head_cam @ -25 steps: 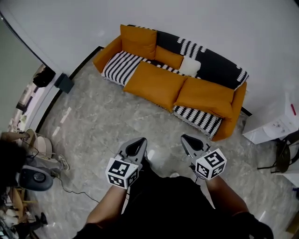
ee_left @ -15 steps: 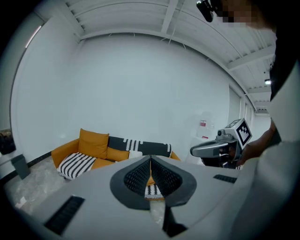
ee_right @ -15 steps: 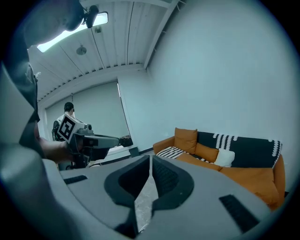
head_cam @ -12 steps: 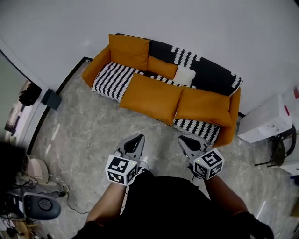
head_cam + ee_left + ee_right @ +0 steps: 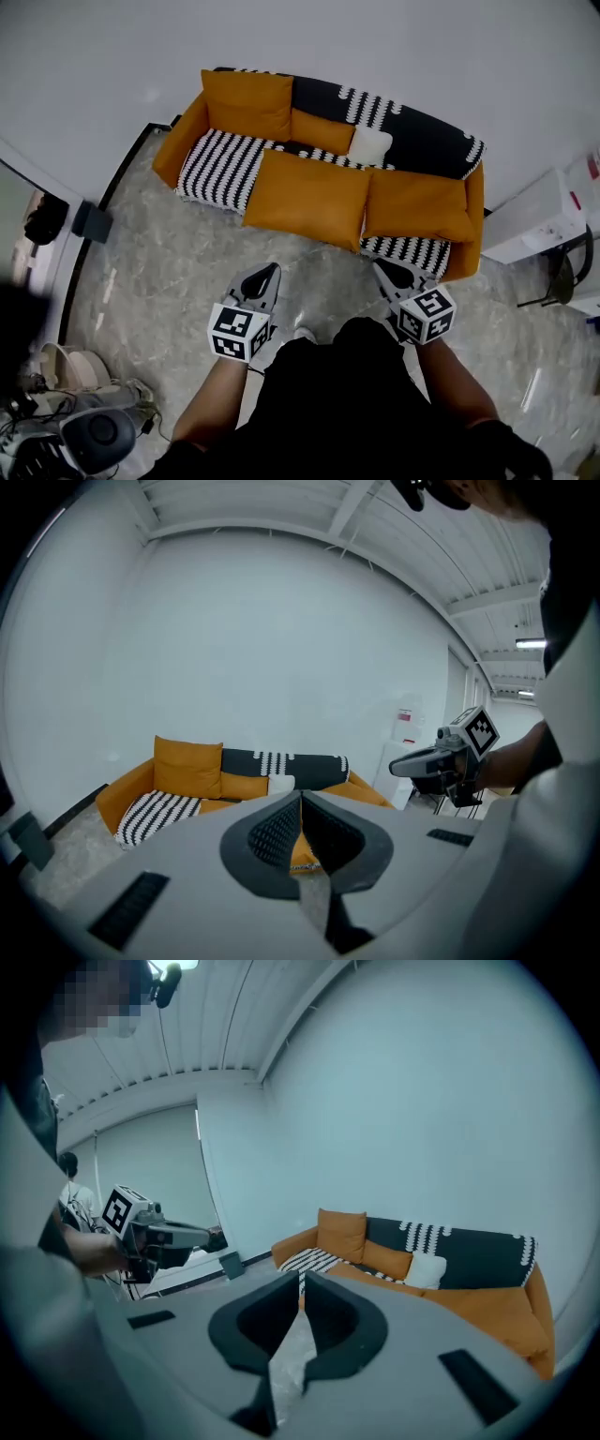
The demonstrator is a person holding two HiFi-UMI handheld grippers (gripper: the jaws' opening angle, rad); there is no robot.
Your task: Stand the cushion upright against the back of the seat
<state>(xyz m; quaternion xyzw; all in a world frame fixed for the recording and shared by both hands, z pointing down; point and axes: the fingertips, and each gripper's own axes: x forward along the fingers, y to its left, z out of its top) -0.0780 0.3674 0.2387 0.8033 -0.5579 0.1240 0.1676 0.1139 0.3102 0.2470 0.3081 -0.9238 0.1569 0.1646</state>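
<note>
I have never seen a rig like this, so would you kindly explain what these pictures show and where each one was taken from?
There is no robot here. A person holds a left gripper and a right gripper, one in each hand. The marker cubes are part of them. The head view comes from a camera on the person's head, looking steeply down. The two gripper views come from cameras riding on each gripper, looking along its jaws. Both grippers are shut and hold nothing. Ahead, on a grey marbled floor, stands an orange and black-and-white sofa. Two large orange cushions lie flat on its seat. Another orange cushion stands upright at the picture's left end. A smaller orange cushion and a white cushion sit by the back.
</note>
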